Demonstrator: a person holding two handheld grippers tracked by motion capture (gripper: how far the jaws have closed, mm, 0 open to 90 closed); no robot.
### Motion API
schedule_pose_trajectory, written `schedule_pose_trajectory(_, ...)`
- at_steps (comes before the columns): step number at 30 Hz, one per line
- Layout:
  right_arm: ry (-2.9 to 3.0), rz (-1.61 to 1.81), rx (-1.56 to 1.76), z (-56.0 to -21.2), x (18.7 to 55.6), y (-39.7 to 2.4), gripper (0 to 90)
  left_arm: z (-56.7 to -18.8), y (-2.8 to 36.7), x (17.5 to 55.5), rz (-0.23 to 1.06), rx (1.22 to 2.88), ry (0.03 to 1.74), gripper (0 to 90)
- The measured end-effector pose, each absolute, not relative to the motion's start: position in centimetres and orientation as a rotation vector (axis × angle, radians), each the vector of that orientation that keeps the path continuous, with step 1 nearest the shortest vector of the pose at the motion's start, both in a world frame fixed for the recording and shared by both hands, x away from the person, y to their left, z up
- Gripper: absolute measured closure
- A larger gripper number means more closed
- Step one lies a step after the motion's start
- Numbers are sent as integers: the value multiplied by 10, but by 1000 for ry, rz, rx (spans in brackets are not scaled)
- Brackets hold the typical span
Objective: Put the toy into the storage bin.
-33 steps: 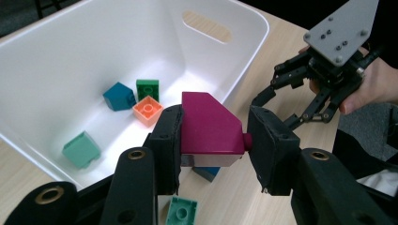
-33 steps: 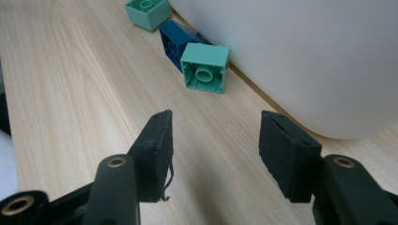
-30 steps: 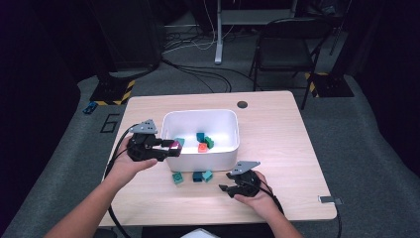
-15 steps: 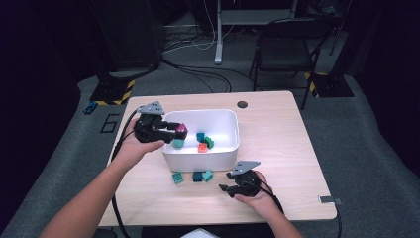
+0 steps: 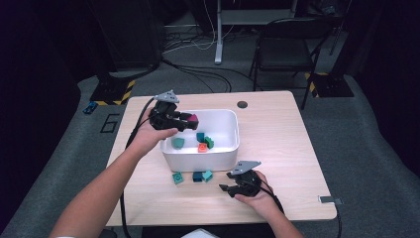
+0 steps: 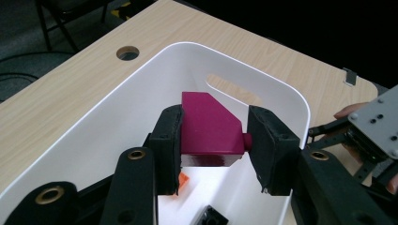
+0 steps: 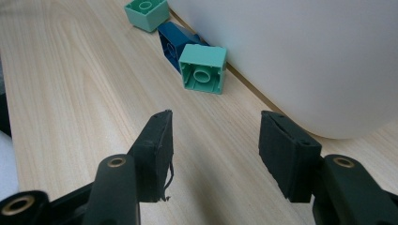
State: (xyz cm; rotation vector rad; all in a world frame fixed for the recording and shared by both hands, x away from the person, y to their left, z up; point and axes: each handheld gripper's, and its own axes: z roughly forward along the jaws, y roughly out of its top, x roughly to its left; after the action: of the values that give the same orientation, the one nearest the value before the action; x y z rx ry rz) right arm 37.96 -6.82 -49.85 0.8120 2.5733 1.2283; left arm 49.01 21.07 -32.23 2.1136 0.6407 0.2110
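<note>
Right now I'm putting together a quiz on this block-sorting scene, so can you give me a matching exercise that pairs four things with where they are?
Things:
1. magenta sloped plastic block
2. orange plastic block
3. dark blue plastic block
4. right hand-held gripper

Places:
A. open, low over bare tabletop
B. on the table beside the white plastic bin
C. clamped in the left hand-held gripper, above the bin
D. lying inside the bin

Pairs: 1-C, 2-D, 3-B, 4-A

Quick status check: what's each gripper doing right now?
Left gripper: shut on the magenta block, over the white bin.
Right gripper: open, empty.
</note>
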Motion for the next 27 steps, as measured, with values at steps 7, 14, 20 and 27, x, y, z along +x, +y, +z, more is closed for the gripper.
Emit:
schedule_pose_trajectory(7, 2575, 1230, 808, -499, 380, -69, 448, -338, 196, 511, 217, 2118, 650, 570)
schedule_pose_trajectory(14, 2572, 1228, 783, -498, 381, -70, 448, -356, 184, 527, 223, 2130, 656, 569)
schedule_pose_trajectory(20, 2578, 1226, 776, -499, 381, -70, 448, -369, 173, 536, 230, 2140, 648, 569)
schedule_pose_trajectory(27, 2578, 1227, 768, -498, 381, -70, 448, -388, 165, 543, 221, 2163, 665, 567)
